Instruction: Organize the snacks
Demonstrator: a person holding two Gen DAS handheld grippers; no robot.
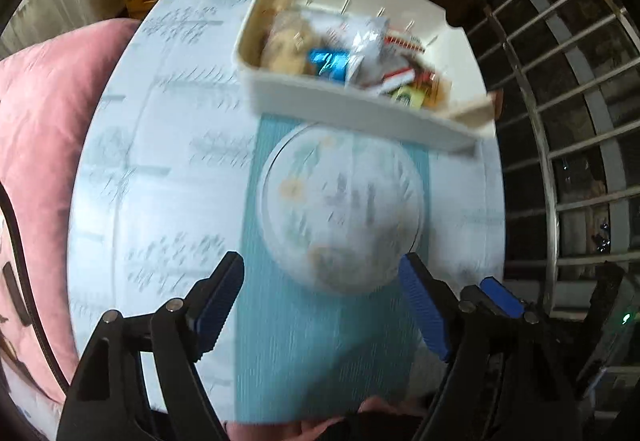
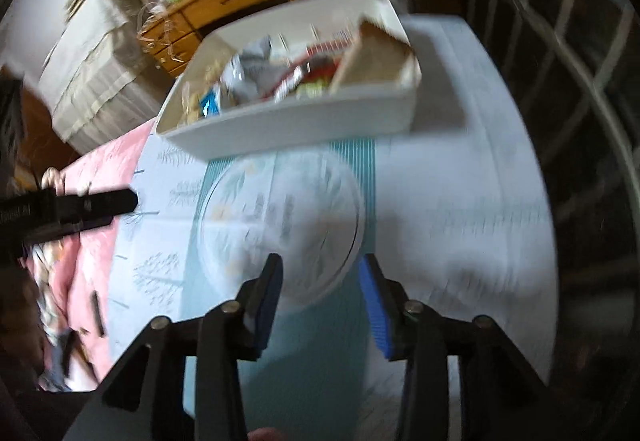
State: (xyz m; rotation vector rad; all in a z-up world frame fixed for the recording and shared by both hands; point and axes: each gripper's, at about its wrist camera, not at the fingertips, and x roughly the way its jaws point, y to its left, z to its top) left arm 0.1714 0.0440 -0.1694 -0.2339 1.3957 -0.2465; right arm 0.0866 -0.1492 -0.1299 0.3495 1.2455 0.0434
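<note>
Snacks [image 1: 348,53]: a mixed heap of small wrapped packets is seen inside a white bin [image 1: 352,117]; a blue wrapper, silver foil, red-and-white packs, a yellow-green pack and pale biscuit-like pieces are made out, though detail is lost to blur.
Bin shape: a rectangular, open-topped tub with rounded corners and thin slots along its far wall is shown.
Bin axis: in the left wrist view the long side is laid from upper left to lower right; in the right wrist view the bin [image 2: 288,125] runs roughly across the frame.
Bin place: it is set on a pale patterned tablecloth [image 1: 168,145], at the far end of a teal striped mat [image 1: 320,353].
Plate [image 1: 342,209]: a round patterned plate is laid on the mat, just on the near side of the bin.
Left gripper [image 1: 322,281]: its jaws are spread wide with nothing between them; the near rim of the plate lies beyond the fingertips, and the bin is well past them.
Right gripper [image 2: 320,277]: its jaws are parted with nothing gripped; it is held over the plate's near edge, the bin farther ahead.
</note>
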